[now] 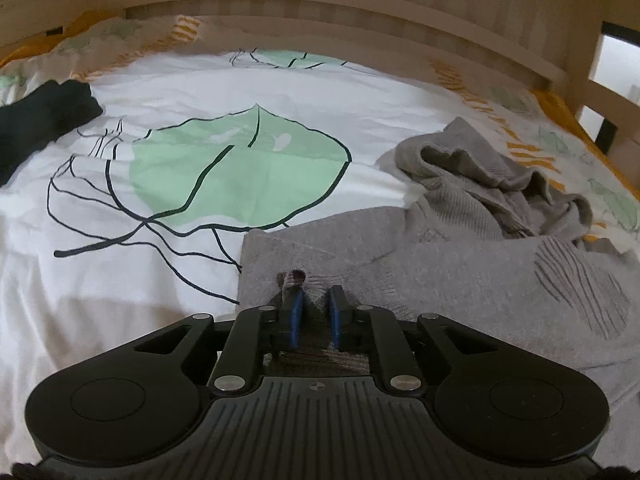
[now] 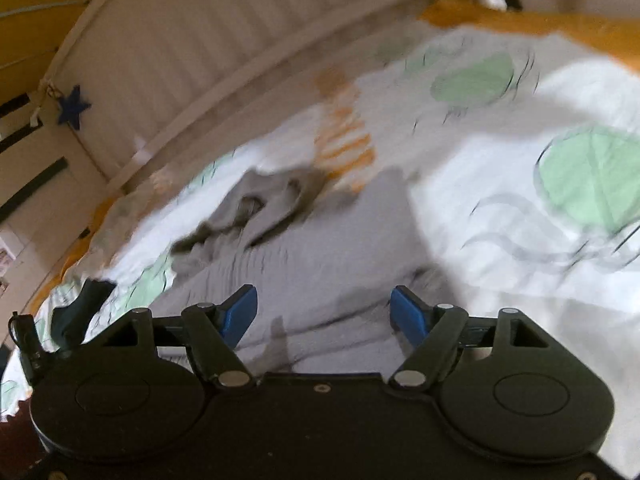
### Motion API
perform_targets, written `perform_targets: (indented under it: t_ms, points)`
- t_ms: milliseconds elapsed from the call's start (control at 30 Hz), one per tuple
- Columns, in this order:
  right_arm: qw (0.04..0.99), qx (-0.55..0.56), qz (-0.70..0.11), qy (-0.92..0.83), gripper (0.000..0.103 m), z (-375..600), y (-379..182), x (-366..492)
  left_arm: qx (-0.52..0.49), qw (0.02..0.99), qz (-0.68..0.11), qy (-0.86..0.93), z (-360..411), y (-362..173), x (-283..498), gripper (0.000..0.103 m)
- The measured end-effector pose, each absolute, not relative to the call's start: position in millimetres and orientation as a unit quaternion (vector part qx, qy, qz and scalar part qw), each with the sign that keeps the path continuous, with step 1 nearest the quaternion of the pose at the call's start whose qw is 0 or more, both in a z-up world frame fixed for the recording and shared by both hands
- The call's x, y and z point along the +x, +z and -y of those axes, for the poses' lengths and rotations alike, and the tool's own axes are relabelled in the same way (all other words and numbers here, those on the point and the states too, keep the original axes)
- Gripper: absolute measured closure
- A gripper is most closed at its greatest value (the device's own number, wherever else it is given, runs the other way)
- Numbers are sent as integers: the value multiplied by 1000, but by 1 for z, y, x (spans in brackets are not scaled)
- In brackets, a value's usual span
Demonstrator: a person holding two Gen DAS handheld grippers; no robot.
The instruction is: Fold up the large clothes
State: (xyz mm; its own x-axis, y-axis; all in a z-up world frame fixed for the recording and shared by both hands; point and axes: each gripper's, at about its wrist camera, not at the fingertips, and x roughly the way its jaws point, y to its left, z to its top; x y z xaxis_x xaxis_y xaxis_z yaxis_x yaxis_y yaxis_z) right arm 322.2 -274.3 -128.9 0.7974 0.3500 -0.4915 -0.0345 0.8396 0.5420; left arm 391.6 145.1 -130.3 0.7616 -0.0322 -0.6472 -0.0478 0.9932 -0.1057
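A grey hooded sweatshirt (image 1: 460, 264) lies on the bed, its body flat and its hood (image 1: 492, 184) bunched at the far right. My left gripper (image 1: 316, 300) sits low over the garment's left edge with its blue pads close together; a small dark tag or fold of cloth (image 1: 294, 280) shows at the left pad. In the blurred right wrist view the same sweatshirt (image 2: 320, 248) lies below my right gripper (image 2: 324, 304), which is wide open and empty above it.
The bed cover (image 1: 160, 280) is white with green leaf prints. A dark garment (image 1: 40, 120) lies at the far left, and also shows in the right wrist view (image 2: 80, 308). A wooden slatted bed rail (image 1: 360, 8) runs along the far side.
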Motion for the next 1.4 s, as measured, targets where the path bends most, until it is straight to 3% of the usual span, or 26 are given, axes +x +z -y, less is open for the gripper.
perform_targets:
  t_ms: [233, 367, 433, 633, 700, 767, 833, 933, 1067, 1400]
  points:
    - [910, 332, -240, 70, 26, 307, -141, 321, -51, 941, -336, 8, -142, -132, 389, 88]
    - [903, 335, -266, 28, 26, 320, -139, 313, -57, 935, -349, 1, -146, -124, 386, 83]
    - [909, 310, -279, 12, 26, 319, -131, 307, -76, 930, -361, -7, -151, -115, 380, 70]
    - [939, 156, -306, 12, 25, 282, -90, 318, -78, 929, -360, -25, -155, -75, 367, 61]
    - [944, 131, -301, 29, 19, 271, -76, 329, -68, 937, -340, -35, -152, -59, 372, 56]
    - [950, 95, -296, 32, 5, 257, -65, 344, -60, 942, -327, -49, -146, -46, 384, 51]
    - [955, 51, -288, 42, 2, 240, -57, 361, -51, 944, -321, -58, -138, -41, 398, 49]
    - [957, 12, -278, 80, 7, 222, -50, 393, -33, 944, -319, -70, -121, -43, 425, 49]
    - [951, -13, -290, 105, 35, 208, -53, 441, -21, 940, -329, -85, -100, -55, 464, 49]
    - [932, -76, -330, 131, 39, 191, -95, 509, 63, 927, -360, -83, -70, -101, 527, 49]
